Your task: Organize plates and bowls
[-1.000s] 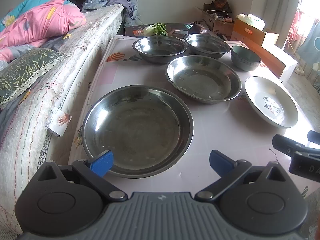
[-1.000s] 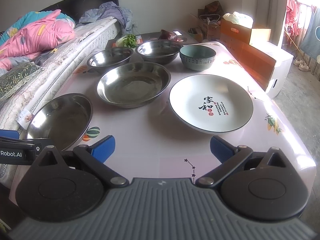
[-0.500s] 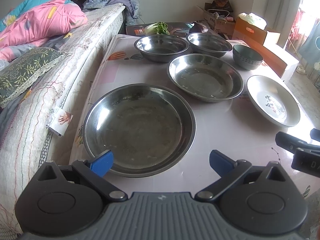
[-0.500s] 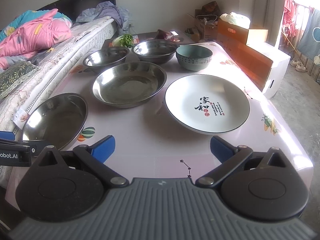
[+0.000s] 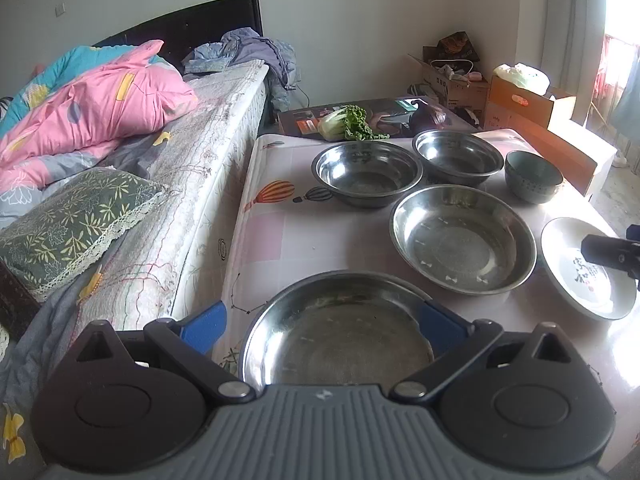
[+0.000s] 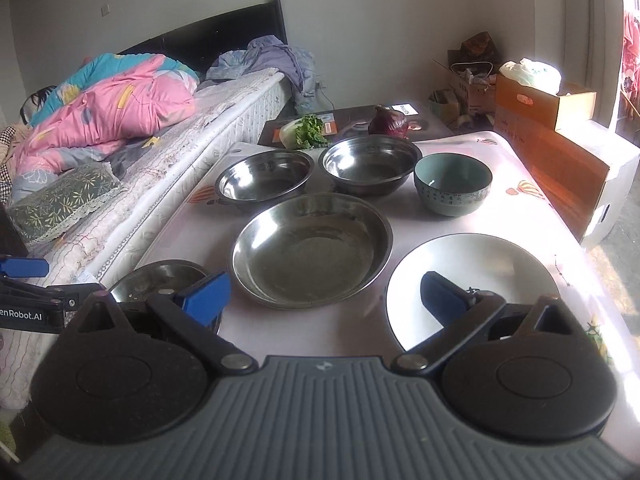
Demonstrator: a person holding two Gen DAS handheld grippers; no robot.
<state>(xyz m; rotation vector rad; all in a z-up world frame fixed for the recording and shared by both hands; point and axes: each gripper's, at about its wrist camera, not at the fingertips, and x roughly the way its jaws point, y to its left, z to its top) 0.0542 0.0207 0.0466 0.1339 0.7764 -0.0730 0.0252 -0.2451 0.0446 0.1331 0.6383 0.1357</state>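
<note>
Bench (image 5: 276, 240): pink patterned cover, set against a bed (image 5: 192, 128).

Near steel plate (image 5: 340, 332): at the bench's front left corner, empty. In the left view its rim runs between the two blue tips of the left tongs (image 5: 322, 322).

Left tongs: spread wide, holding nothing; contact with the plate cannot be told.

Second steel plate (image 6: 310, 250): mid-bench, empty, just beyond the near one.

White plate (image 6: 472, 276): front right, dark-rimmed, with printed characters. The right tongs (image 6: 324, 298) hang over the bench at its left edge; the right tip overlaps the plate in the picture.

Right tongs: spread wide, holding nothing.

Two steel bowls: left one (image 6: 264, 178) and right one (image 6: 370, 162), side by side behind the second steel plate.

Green bowl (image 6: 452, 188): ceramic, just right of the steel bowls.

Greens (image 6: 306, 130) and red onion (image 6: 388, 122): on a dark board past the bench's far end.

Cardboard boxes (image 6: 560, 140): right of the bench.

Pink quilt (image 5: 88, 108) and green pillow (image 5: 72, 220): on the bed.
</note>
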